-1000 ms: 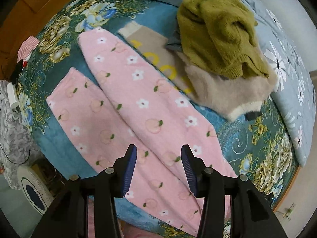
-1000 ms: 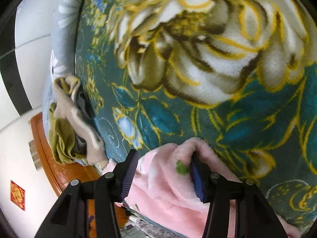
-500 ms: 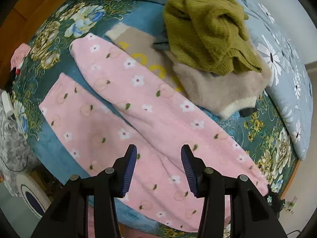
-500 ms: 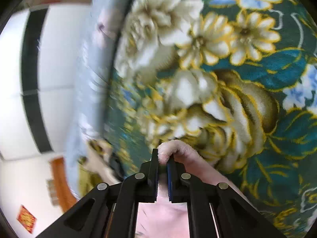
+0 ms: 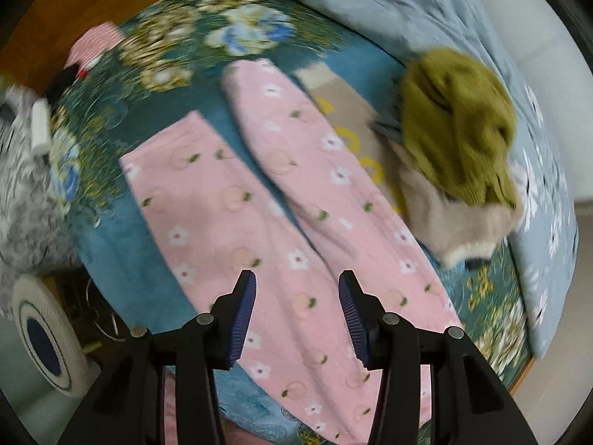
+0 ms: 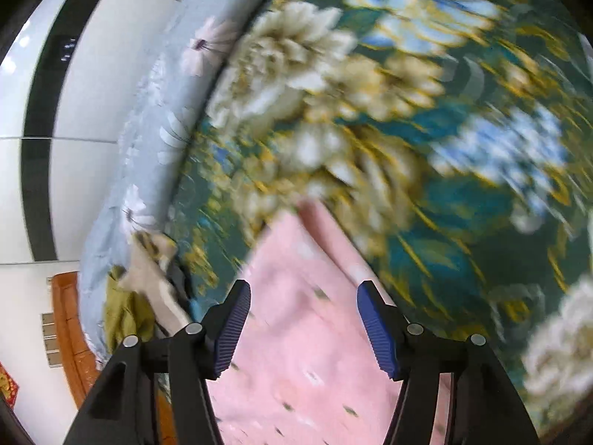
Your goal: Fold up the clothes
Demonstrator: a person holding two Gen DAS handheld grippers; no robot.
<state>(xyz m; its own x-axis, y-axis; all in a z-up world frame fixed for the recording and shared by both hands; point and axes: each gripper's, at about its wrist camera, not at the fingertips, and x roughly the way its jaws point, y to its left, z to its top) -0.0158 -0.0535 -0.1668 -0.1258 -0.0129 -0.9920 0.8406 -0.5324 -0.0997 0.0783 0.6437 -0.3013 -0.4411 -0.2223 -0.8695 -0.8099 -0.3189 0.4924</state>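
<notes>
The pink pajama pants (image 5: 281,222) lie flat on the teal floral blanket (image 5: 178,59) that covers the bed. In the left wrist view their long axis runs from about five o'clock, where the two legs join, up toward eleven o'clock, where the cuffs end. The legs fan apart in a narrow V: one cuff points near twelve o'clock, the other near ten o'clock, with a wedge of blanket showing between them.

The left gripper (image 5: 297,315) hangs above the pants with its blue pads spread, nothing between them, the fabric well below. The right gripper (image 6: 304,328) has just been opening its jaws; they now stand wide apart over the pants (image 6: 296,333), and the pads do not press on the cloth.

At two o'clock from the pants, an olive-green sweater (image 5: 459,129) sits bunched on top of a beige sweater (image 5: 459,222), whose edge touches the nearer pant leg. Beyond them, a pale blue flowered quilt (image 5: 426,11) runs along the far side of the bed.

No containers can be made out; both views are blurred.
</notes>
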